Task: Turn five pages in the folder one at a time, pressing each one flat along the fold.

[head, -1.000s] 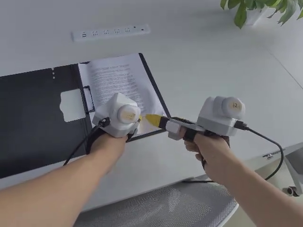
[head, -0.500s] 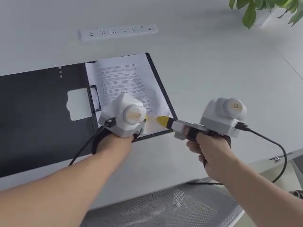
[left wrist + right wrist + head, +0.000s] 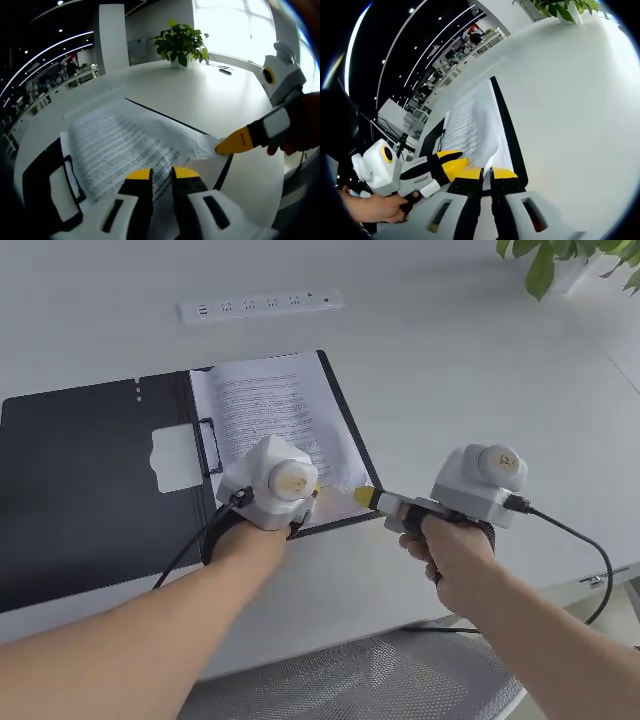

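- A black folder (image 3: 80,490) lies open on a white table (image 3: 450,370), with its printed page (image 3: 270,410) on the right half, just ahead of both sets of fingers.
- The right gripper (image 3: 364,497) points in from the page's outer side. Its yellow fingers (image 3: 502,173) are clenched on the page corner (image 3: 205,145), and a sliver of white paper shows in the thin slit between them.
- That corner is lifted off the folder, and the sheet curves up from the flat part towards the right fingers.
- The left gripper (image 3: 161,174) hovers over the lower part of the page. Its yellow fingers (image 3: 138,174) are drawn together with only a narrow gap and nothing between them.
- The right fingers' tips sit just beside the left fingers, on their outer side, near the folder's lower right edge.
- Past the left fingers, the lines of print run towards the folder's spine and the black left cover.
- Well beyond both sets of fingers, a white power strip (image 3: 262,306) lies on the table, and a leafy plant (image 3: 545,265) stands at the far right.
- A grey mesh chair (image 3: 400,680) sits behind the fingers, below the table edge.
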### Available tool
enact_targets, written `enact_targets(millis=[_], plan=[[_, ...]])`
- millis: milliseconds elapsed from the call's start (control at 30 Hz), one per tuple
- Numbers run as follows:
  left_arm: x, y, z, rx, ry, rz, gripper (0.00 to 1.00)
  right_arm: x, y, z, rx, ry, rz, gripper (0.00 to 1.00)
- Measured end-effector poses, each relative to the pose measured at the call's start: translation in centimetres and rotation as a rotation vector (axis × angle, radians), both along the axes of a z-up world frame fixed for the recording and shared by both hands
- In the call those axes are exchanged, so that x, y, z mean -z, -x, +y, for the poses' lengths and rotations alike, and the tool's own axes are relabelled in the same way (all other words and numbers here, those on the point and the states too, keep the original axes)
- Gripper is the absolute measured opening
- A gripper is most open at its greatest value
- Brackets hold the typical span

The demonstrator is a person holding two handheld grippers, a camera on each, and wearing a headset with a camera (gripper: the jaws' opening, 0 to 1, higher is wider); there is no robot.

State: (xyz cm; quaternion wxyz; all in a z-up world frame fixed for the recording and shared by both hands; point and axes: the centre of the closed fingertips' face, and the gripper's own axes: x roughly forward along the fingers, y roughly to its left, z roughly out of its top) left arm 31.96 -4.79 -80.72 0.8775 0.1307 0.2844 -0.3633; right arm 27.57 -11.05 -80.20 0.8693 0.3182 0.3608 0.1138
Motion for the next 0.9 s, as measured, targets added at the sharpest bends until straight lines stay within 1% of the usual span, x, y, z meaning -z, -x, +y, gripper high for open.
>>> enact_targets(millis=[167,500,633,700,800,867,900], plan=[[0.0,0.0,0.0,-0.003,0.003,0.002,0.13,-0.2,0.0,0.0,0.003,-0.004,-0.003,0.00],[0.0,0.0,0.1,-0.014,0.012,0.010,0.13,-1.4,-0.1,0.3,0.002,-0.016,-0.055,0.00],[-0.2,-0.1,0.8,-0.036,0.023,0.027,0.15,-2.0,-0.2,0.6,-0.003,-0.023,-0.075,0.00],[-0.3,-0.1,1.2,-0.050,0.028,0.036,0.19,-2.5,-0.2,0.9,-0.008,-0.023,-0.088,0.00],[-0.7,0.0,1.9,-0.064,0.030,0.046,0.18,-3.3,-0.3,1.3,-0.019,-0.023,-0.113,0.00],[-1.1,-0.1,2.4,-0.069,0.035,0.036,0.19,-4.0,-0.4,1.7,-0.028,-0.032,-0.134,0.00],[-1.3,-0.1,2.7,-0.070,0.032,0.037,0.17,-4.3,-0.4,1.9,-0.035,-0.029,-0.143,0.00]])
